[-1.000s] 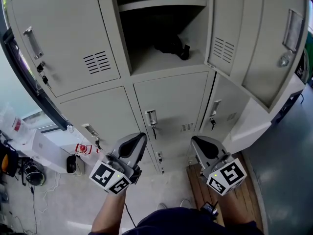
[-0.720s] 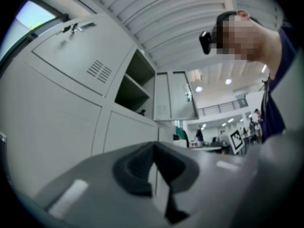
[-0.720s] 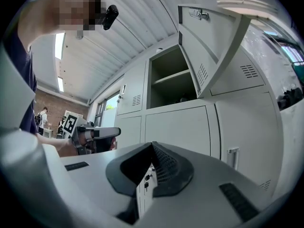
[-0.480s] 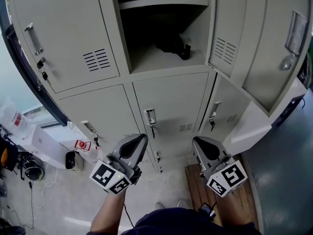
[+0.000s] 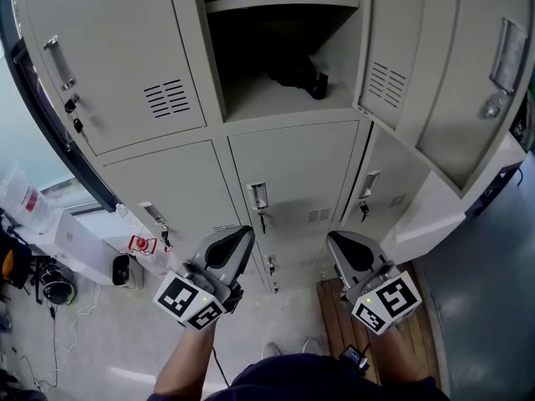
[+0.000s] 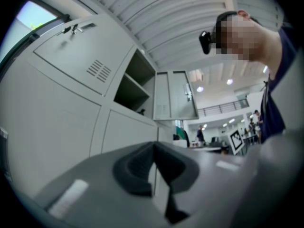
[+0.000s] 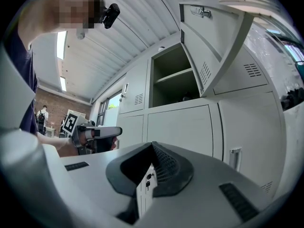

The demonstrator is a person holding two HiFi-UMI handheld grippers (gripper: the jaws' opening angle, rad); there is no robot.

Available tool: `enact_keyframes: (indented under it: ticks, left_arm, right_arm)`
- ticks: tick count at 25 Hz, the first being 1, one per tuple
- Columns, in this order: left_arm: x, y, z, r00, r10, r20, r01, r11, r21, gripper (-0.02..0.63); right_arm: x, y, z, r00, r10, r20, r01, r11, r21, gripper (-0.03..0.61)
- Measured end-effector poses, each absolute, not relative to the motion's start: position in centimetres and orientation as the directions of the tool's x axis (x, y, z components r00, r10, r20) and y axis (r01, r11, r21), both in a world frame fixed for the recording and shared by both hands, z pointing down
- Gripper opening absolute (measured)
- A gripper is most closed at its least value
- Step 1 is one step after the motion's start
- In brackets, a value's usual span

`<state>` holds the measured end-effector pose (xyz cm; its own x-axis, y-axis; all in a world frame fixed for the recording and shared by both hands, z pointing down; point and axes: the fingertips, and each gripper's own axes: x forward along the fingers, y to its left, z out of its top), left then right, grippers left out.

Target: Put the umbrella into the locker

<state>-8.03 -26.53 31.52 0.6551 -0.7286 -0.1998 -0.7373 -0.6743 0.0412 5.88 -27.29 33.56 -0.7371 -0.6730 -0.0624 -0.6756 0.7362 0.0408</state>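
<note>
Empty clenched fingers on left gripper (image 5: 238, 235) and right gripper (image 5: 335, 238); umbrella (image 5: 297, 75), apparently, inside open locker (image 5: 272, 104).

Almost nothing differs from a second ago; what I see is the head camera's framing creeping. The closed door (image 5: 109, 65) at upper left sits slightly further right in my picture, and its handle (image 5: 60, 63) has edged upward. Down on the floor (image 5: 100, 341), the red tag (image 5: 142, 244) and the white box (image 5: 79, 242) beside it have slid a little higher. The umbrella (image 5: 298, 75) inside the open locker (image 5: 259, 100) shows a touch higher and further right. The small black device (image 5: 352, 357) at the bottom edge has drifted slightly left.
</note>
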Motion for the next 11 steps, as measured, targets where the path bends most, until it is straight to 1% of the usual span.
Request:
enact_keyframes:
  ticks: [11]
  left_arm:
    - [-7.99, -26.71, 31.42, 0.655, -0.728, -0.202, -0.738, -0.674, 0.038, 0.002]
  right_arm:
    - [5.57, -27.58, 33.82, -0.741, -0.67, -0.046, -0.671, 0.739, 0.055, 0.006]
